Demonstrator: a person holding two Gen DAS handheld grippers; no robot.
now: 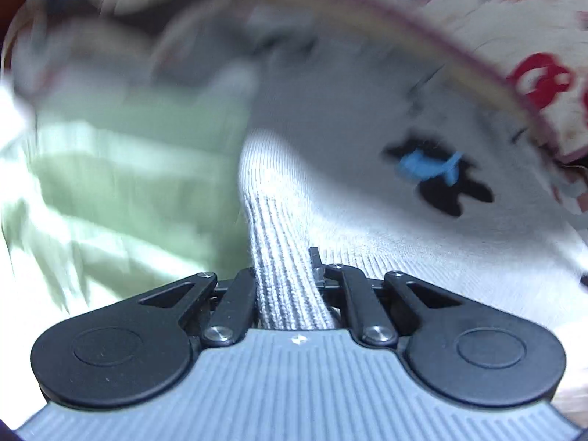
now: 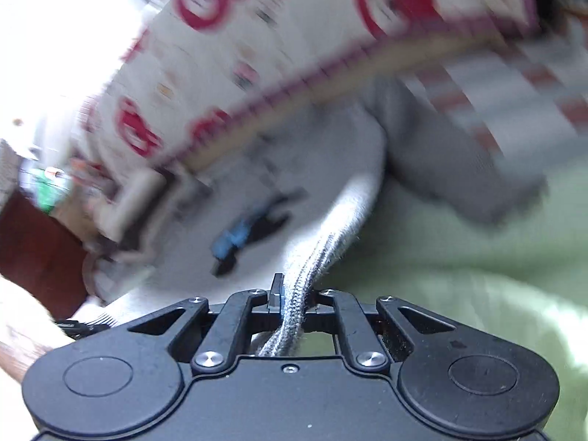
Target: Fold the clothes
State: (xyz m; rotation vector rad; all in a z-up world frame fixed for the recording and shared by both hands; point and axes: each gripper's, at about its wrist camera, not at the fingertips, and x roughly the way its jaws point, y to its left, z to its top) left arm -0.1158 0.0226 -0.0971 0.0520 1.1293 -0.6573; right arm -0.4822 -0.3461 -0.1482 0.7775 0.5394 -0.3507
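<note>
Both grippers, left (image 1: 286, 275) and right (image 2: 296, 296), are clamped on the grey sweater's (image 1: 367, 198) ribbed hem (mid-fold, I judge); next, lay it flat on the green sheet (image 2: 477, 257)

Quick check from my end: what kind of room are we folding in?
Probably a bedroom or some other room at home, though the blur limits certainty. The grey knit sweater lies on a pale green sheet, next to white bedding printed with red cartoon figures.
</note>
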